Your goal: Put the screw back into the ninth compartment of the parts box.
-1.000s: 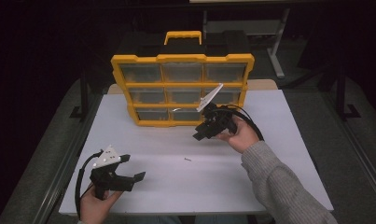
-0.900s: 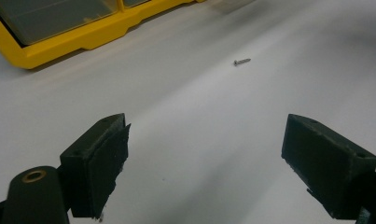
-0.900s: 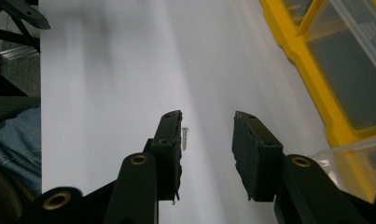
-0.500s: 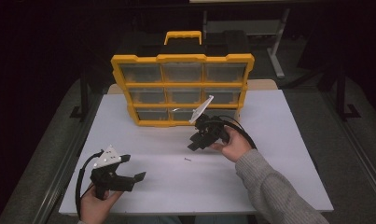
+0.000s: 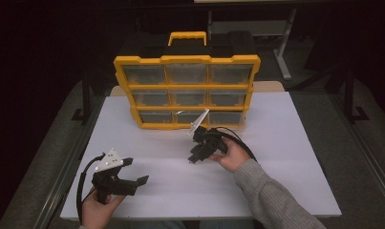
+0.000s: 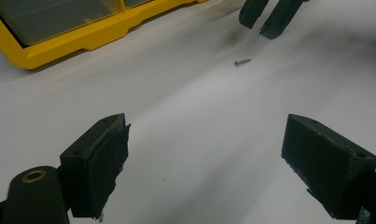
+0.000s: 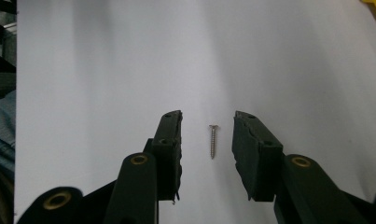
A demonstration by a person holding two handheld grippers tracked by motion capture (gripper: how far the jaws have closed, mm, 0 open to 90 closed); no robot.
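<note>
A small silver screw [image 7: 212, 141] lies flat on the white table [image 5: 281, 143]. My right gripper [image 7: 207, 119] points down over it, one jaw on each side, and neither pad touches it. Its jaws have just been closing a little, still with a gap around the screw. In the high view this gripper [image 5: 196, 157] sits low at mid-table in front of the organizer. My left gripper [image 5: 136, 171] rests near the front left, wide open with nothing in it. The left gripper view looks between the open jaws of the left gripper [image 6: 206, 135] at the screw [image 6: 242, 61] and the right gripper's tips [image 6: 265, 18].
A yellow organizer [image 5: 186, 88] with three rows of clear drawers and a carry handle stands at the back of the table; its bottom corner [image 6: 83, 39] is near the left gripper's line of sight. Dark floor and table legs surround the white top.
My right gripper has come down and toward the front left, away from the organizer, until its jaws straddle the screw. The left gripper has stayed put.
</note>
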